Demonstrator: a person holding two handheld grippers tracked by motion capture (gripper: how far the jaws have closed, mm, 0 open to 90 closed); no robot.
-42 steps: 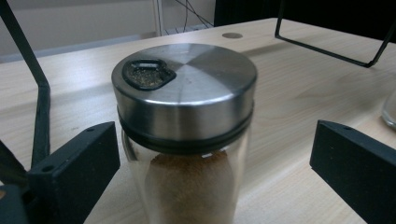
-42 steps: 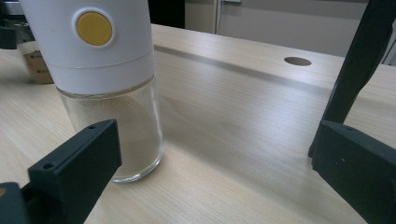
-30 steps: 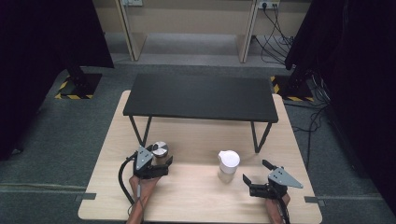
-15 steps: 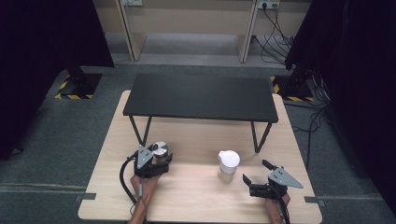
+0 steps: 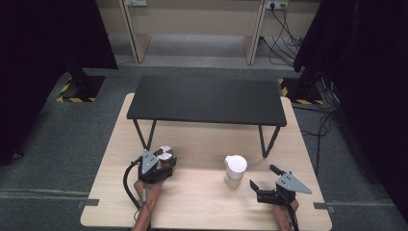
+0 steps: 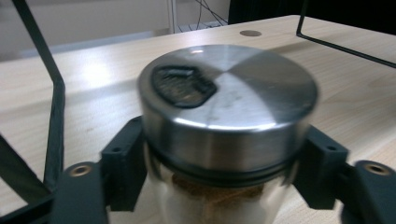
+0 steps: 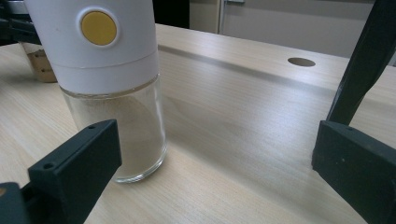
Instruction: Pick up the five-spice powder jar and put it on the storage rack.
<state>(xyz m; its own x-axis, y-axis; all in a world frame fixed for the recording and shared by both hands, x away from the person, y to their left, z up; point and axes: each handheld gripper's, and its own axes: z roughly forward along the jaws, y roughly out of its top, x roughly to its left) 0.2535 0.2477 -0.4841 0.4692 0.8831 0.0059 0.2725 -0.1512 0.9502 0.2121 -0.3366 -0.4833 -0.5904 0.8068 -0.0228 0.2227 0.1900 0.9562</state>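
Recording lab, not a home

Standing on grey carpet: a pale wooden table (image 5: 202,144) carrying a black metal rack (image 5: 207,101). Hanging at both sides: black curtains (image 5: 53,43). Trailing from wall sockets (image 5: 272,6): loose cables (image 5: 284,26). Marking stand bases: hazard tape (image 5: 77,99).

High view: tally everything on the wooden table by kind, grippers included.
Steel-lidded spice jar: 1
White-capped glass shaker: 1
Black metal shelf stand: 1
Handheld grippers: 2, the left gripper and the right gripper
Total: 5
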